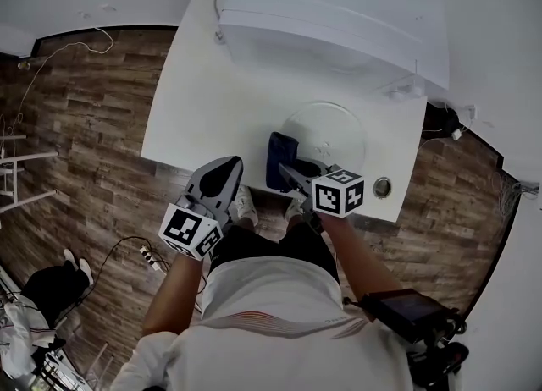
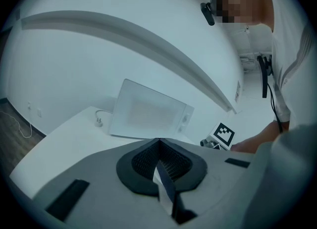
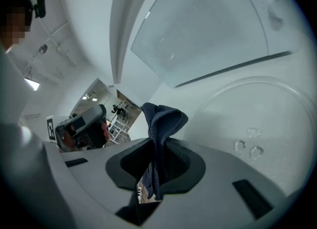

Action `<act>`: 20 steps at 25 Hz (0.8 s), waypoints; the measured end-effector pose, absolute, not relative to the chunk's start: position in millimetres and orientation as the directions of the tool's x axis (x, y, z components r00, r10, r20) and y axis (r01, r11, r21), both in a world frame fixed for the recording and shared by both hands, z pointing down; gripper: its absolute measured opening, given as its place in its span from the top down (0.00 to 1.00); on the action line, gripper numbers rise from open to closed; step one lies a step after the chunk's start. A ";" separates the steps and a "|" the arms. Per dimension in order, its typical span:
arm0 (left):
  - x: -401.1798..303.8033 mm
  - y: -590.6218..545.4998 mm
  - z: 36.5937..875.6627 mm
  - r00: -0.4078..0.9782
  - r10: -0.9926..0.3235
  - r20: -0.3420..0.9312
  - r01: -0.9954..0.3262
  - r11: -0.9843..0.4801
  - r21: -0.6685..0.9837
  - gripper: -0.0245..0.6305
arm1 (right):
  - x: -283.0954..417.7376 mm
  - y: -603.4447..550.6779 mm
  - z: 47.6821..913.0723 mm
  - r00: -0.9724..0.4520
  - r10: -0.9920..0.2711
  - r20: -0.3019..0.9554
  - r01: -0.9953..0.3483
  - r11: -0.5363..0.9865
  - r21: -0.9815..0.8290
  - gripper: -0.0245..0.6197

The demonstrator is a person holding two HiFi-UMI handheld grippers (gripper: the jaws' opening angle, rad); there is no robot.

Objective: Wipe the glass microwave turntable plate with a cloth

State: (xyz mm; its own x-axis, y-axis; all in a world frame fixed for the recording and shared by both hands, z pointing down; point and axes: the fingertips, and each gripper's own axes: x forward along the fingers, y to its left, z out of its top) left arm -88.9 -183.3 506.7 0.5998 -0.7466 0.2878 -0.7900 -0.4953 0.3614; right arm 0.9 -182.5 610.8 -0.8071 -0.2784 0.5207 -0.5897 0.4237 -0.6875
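Wood-plank floor (image 1: 93,127), left of the surface, with a white power strip (image 1: 151,256) and its cable lying on it. White surface (image 1: 203,101), carrying a white microwave (image 1: 339,17) at its far side, the oven's plug and cord lying just to its left. Left tongs (image 1: 225,167), held off the near edge of the surface and over the floor, marker cube toward the person; in the left gripper view the tongs (image 2: 159,146) are pressed together with nothing between them and point toward the microwave (image 2: 148,116). Dark blue cloth (image 1: 279,159), at the near edge of the surface just beside the left rim of the plate; whether it touches the glass cannot be told. Right tongs (image 1: 286,171), marker cube uppermost, reaching in over the near edge; in the right gripper view the tongs (image 3: 156,143) are clamped on the cloth (image 3: 161,124), a bunched fold standing up beyond the tips and the rest hanging down between the jaws. Glass microwave turntable plate (image 1: 326,134), clear and round, lying flat on the surface in front of the microwave; the right gripper view shows the plate (image 3: 257,119) to the right of the cloth, with three small raised lugs near its middle. Small round object (image 1: 383,186), on the surface near its right front corner, apart from the plate.
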 end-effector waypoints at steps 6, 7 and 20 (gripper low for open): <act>-86.0 -179.3 511.2 0.610 -0.735 0.296 -0.784 -0.503 0.364 0.95 | 19.9 -186.4 632.9 -0.753 -0.317 0.577 -0.658 0.382 -0.649 0.87; -85.4 -178.8 512.2 0.612 -0.733 0.297 -0.782 -0.505 0.365 0.95 | 23.3 -186.5 634.4 -0.748 -0.320 0.582 -0.664 0.374 -0.648 0.87; -54.9 -184.2 517.6 0.649 -0.701 0.295 -0.754 -0.542 0.372 0.95 | 82.3 -180.1 641.9 -0.685 -0.353 0.637 -0.728 0.310 -0.611 0.87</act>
State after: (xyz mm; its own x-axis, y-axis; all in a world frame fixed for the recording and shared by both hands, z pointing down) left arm -54.9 -184.2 517.6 0.6491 -0.7013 0.2947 -0.7540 -0.5417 0.3715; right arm 82.3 -180.1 641.9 -0.6852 -0.3531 0.6371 -0.7282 0.3103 -0.6112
